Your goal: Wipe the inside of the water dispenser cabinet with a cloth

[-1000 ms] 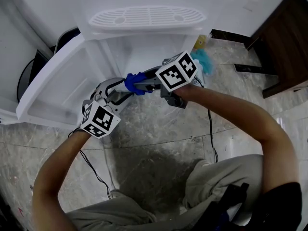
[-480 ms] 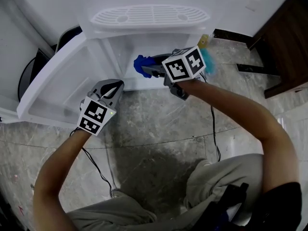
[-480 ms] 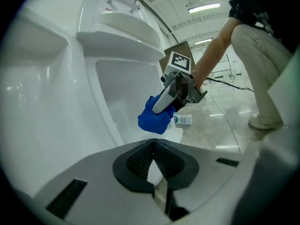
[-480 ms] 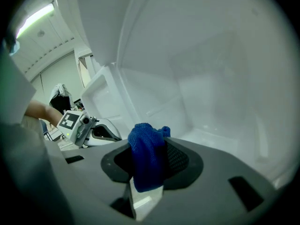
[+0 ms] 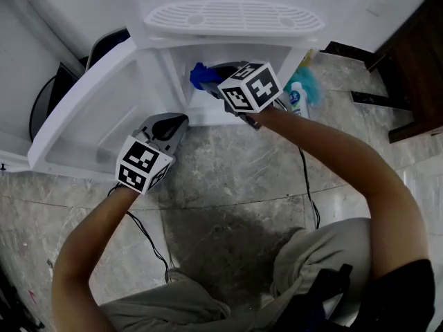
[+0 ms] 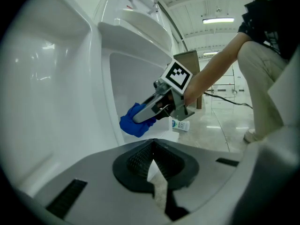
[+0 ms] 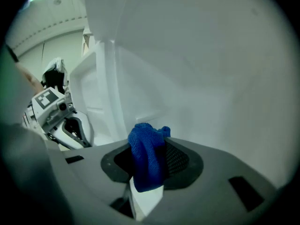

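The right claw (image 7: 149,175) pinches the blue cloth (image 7: 146,149); rub it flat on the cabinet wall (image 7: 211,78). The left claw (image 6: 152,168) is pressed together.

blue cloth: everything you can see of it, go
The blue cloth is a small, bright blue rag with a knitted, mesh-like weave, bunched into a crumpled wad. The right gripper is clamped on its middle. A lump sticks out past the jaws and a tail hangs below them. It is held inside the open water dispenser cabinet, close to the white inner wall. Whether it actually touches the wall is unclear.
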### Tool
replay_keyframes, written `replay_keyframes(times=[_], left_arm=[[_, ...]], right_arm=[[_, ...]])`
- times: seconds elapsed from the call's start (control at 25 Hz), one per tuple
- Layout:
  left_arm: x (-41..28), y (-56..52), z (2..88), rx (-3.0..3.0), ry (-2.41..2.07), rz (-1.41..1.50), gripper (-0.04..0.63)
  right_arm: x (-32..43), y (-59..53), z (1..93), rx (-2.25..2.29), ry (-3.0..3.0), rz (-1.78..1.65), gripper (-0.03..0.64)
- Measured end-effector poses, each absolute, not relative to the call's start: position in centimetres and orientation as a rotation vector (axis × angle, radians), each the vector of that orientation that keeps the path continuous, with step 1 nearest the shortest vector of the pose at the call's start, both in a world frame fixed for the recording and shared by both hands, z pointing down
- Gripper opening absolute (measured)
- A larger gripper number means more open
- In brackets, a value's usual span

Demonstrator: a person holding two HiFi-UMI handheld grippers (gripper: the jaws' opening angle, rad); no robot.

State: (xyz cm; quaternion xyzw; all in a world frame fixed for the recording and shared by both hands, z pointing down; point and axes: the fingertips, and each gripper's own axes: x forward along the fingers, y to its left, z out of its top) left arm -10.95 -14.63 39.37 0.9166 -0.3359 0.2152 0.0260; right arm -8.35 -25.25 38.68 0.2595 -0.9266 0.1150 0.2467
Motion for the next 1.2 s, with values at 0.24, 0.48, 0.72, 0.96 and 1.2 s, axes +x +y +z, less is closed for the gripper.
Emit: replay_keyframes(times=[0.24, 0.48, 0.72, 0.96, 1.2], left_arm=[[-12.1, -13.5, 40.6, 2.799, -1.003, 0.642, 0.008], [-13.4, -12.3, 41.4, 2.754, -0.982, 0.615, 0.008], [-13.9, -12.4, 41.8, 2.731, -0.993, 0.588, 0.008], [-13.6, -13.0, 41.1, 2.741, -1.011, 0.565, 0.008], [-13.2, -12.9, 41.2, 2.743, -0.999, 0.567, 0.008]], right_arm=[[-10.8, -28.3, 41.8, 0.738, -2.415, 0.073, 0.112], [-11.1, -30.5, 45.4, 0.756, -2.305, 0.016, 0.112], [-11.8, -31.7, 47.5, 0.733, -2.249, -0.026, 0.112], [-11.9, -34.6, 47.6, 0.735, -2.174, -0.147, 0.112], [-11.9, -33.8, 47.6, 0.732, -2.181, -0.145, 0.112]])
